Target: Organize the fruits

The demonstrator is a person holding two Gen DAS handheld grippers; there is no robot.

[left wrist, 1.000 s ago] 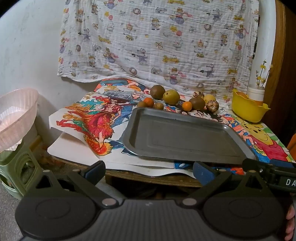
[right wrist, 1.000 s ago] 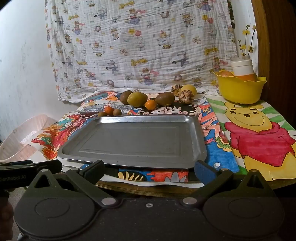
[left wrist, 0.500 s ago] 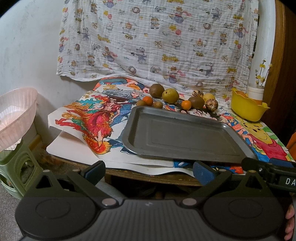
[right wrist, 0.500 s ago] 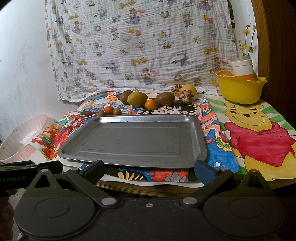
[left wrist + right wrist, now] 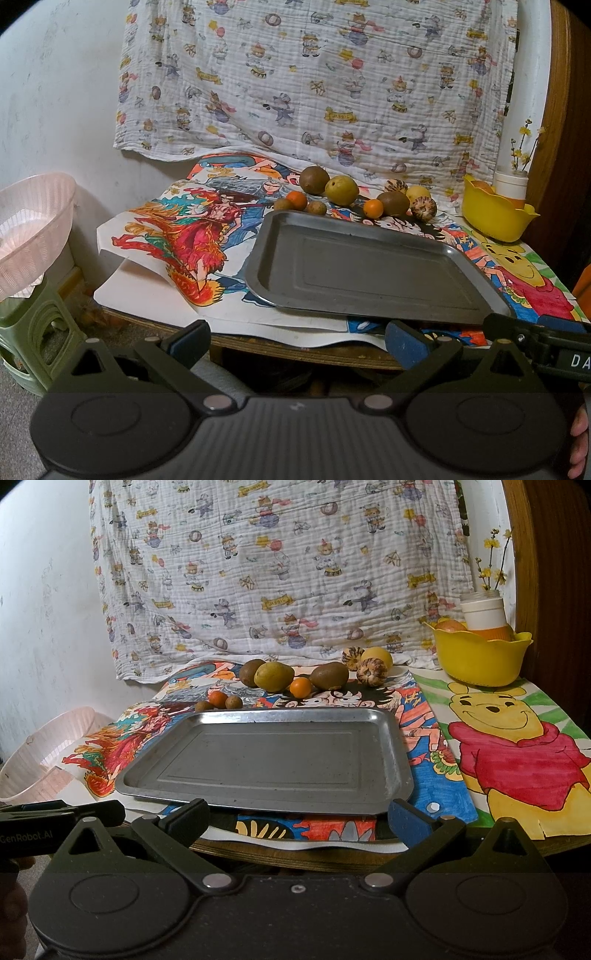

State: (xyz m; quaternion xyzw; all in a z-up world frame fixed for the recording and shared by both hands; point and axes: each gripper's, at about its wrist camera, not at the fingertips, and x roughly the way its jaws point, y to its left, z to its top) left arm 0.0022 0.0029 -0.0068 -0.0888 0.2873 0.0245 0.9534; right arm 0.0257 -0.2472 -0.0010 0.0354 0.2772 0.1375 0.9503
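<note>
A metal tray (image 5: pixel 266 757) is seen empty on the desk (image 5: pixel 332 853), its long axis lying left to right. The fruits (image 5: pixel 275 676) are lined up just behind its far rim. Both the left tool (image 5: pixel 297 338) and right tool (image 5: pixel 297 816) are held wide, short of its near edge.

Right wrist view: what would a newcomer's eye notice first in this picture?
First the bare metal tray in the middle of the table, then the row of fruits lying behind it on the coloured drawings. At the far right corner stands a bright yellow bowl. Both grippers, left and right, are open and empty at the near edge.
</note>
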